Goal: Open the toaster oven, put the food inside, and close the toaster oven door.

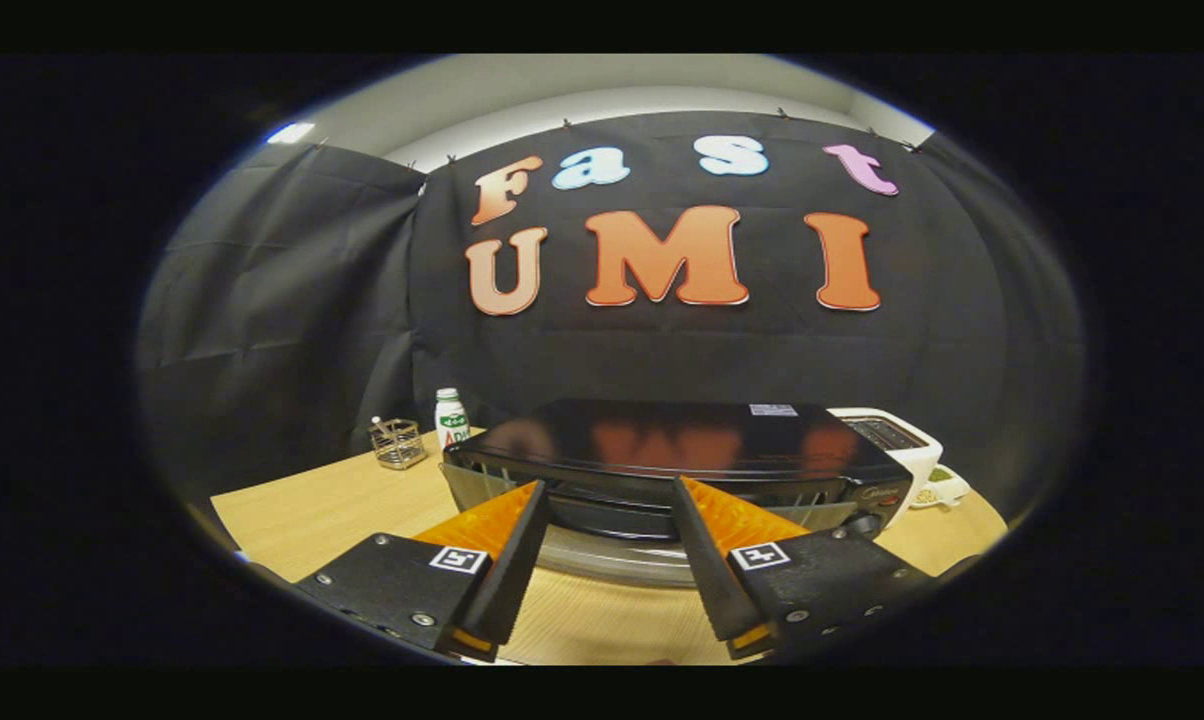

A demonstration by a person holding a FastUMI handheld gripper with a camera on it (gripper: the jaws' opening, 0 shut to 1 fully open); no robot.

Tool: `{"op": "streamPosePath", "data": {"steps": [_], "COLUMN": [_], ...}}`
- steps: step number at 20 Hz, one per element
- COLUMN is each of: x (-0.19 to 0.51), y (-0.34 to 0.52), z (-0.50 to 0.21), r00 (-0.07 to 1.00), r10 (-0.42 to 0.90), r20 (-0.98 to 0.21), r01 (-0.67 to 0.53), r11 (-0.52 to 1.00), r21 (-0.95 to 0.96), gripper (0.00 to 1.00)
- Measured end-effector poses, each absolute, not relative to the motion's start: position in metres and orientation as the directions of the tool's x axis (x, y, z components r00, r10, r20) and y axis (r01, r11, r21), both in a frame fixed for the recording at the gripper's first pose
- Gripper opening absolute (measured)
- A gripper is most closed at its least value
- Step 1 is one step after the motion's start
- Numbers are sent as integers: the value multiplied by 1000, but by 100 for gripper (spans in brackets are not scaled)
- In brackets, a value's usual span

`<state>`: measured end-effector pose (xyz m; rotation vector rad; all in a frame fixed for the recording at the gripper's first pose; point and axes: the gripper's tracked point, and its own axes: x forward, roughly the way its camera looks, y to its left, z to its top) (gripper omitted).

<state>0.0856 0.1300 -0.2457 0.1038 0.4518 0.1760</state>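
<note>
The toaster oven [682, 440] stands on the wooden table [332, 510], black with a glossy top, right ahead of me. My gripper [610, 490] is open, its fingertips up against the top edge of the oven's front. In the gap between the fingers lies the dark front of the oven, with a pale silver band [612, 562], seemingly the door handle, below it. I cannot tell whether the door is shut or slightly ajar. Nothing is held between the fingers.
A white toaster [892, 435] stands behind the oven's right end, with a small white dish [940, 488] holding something greenish beside it. Left of the oven are a white bottle [451, 415] and a small wire basket [398, 443]. Bare tabletop lies to the left.
</note>
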Motion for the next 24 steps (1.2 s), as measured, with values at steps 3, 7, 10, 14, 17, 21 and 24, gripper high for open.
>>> {"op": "streamPosePath", "data": {"steps": [3,7,10,14,17,21,24], "x": [61,25,8,-8,-24,-43,-54], "y": [133,138,141,143,146,149,154], "z": [-245,-250,-254,-262,-269,-283,-299], "r00": [876,843,826,813,797,781,755], "r10": [214,279,315,329,343,346,345], "r20": [-432,-459,-467,-480,-497,-520,-557], "r01": [-165,-199,-226,-215,-213,-209,-192], "r11": [975,956,945,937,930,930,929], "r21": [148,215,236,276,299,303,315], "gripper": [74,74,74,74,73,73,72]}}
